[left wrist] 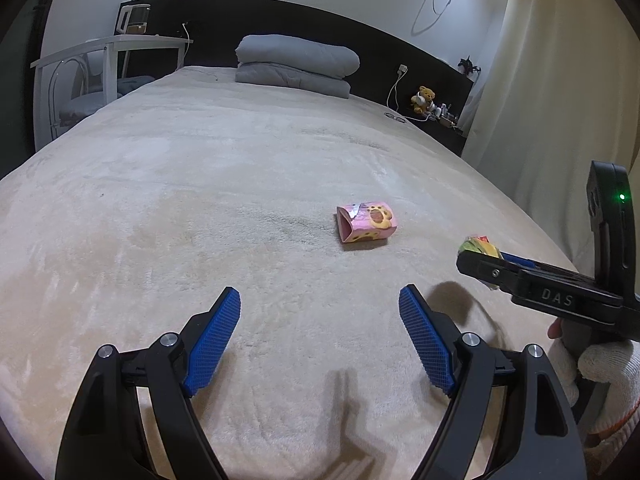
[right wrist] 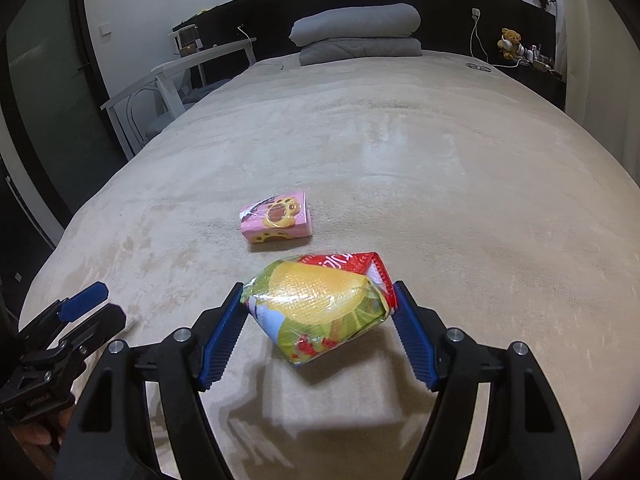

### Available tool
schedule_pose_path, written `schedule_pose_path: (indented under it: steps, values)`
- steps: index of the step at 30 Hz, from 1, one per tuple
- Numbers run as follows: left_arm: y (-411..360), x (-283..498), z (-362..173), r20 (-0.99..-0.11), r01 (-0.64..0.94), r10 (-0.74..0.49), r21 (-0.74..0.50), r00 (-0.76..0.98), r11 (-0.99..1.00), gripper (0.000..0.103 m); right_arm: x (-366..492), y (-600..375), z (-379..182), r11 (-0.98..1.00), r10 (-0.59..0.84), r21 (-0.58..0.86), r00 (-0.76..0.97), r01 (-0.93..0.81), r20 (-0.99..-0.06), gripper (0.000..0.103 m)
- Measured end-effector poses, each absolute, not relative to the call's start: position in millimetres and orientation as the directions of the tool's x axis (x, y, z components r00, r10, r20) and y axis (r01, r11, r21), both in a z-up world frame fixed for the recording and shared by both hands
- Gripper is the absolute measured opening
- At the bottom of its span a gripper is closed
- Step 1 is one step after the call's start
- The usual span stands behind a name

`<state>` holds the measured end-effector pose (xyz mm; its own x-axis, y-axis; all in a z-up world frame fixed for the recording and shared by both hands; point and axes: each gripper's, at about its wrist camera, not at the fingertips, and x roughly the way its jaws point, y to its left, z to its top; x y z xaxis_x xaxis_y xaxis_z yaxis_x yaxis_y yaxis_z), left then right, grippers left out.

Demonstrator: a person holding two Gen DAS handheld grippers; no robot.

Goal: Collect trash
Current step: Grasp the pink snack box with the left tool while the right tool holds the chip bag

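A pink snack box (left wrist: 367,221) with a paw print lies on its side on the beige bed; it also shows in the right wrist view (right wrist: 277,220). My right gripper (right wrist: 318,300) is shut on a crumpled green, yellow and red snack bag (right wrist: 320,304) and holds it above the blanket, nearer than the pink box. In the left wrist view the right gripper (left wrist: 480,258) shows at the right with the bag (left wrist: 480,246) at its tip. My left gripper (left wrist: 320,304) is open and empty, low over the bed, nearer than and left of the pink box.
The beige blanket (left wrist: 200,200) covers a wide bed. A folded grey duvet (left wrist: 296,62) lies at the headboard. A white table and chair (left wrist: 104,64) stand at the left. A shelf with a teddy bear (left wrist: 424,98) and a curtain (left wrist: 552,80) are at the right.
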<state>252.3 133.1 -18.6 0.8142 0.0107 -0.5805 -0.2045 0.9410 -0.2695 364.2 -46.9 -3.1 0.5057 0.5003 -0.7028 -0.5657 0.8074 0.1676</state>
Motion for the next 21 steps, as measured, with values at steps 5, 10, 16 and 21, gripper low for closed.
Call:
schedule_pose_path:
  steps: [5, 10, 16, 21]
  values:
    - [130, 272, -19, -0.57, -0.203, 0.007, -0.281, 0.822, 0.938, 0.08, 359, -70, 7, 0.804, 0.518, 0.19, 0.508, -0.563, -0.688, 0.071]
    - [124, 294, -19, -0.564, -0.194, -0.013, -0.305, 0.826, 0.932, 0.08, 352, -87, 14, 0.797, 0.531, 0.198, 0.507, -0.57, -0.679, 0.071]
    - [109, 324, -22, -0.569, -0.182, -0.027, -0.306, 0.822, 0.934, 0.08, 349, -103, 23, 0.792, 0.546, 0.212, 0.509, -0.572, -0.666, 0.071]
    - [100, 349, -30, -0.59, -0.191, -0.044, -0.33, 0.806, 0.925, 0.08, 347, -116, 30, 0.784, 0.563, 0.231, 0.505, -0.576, -0.654, 0.071]
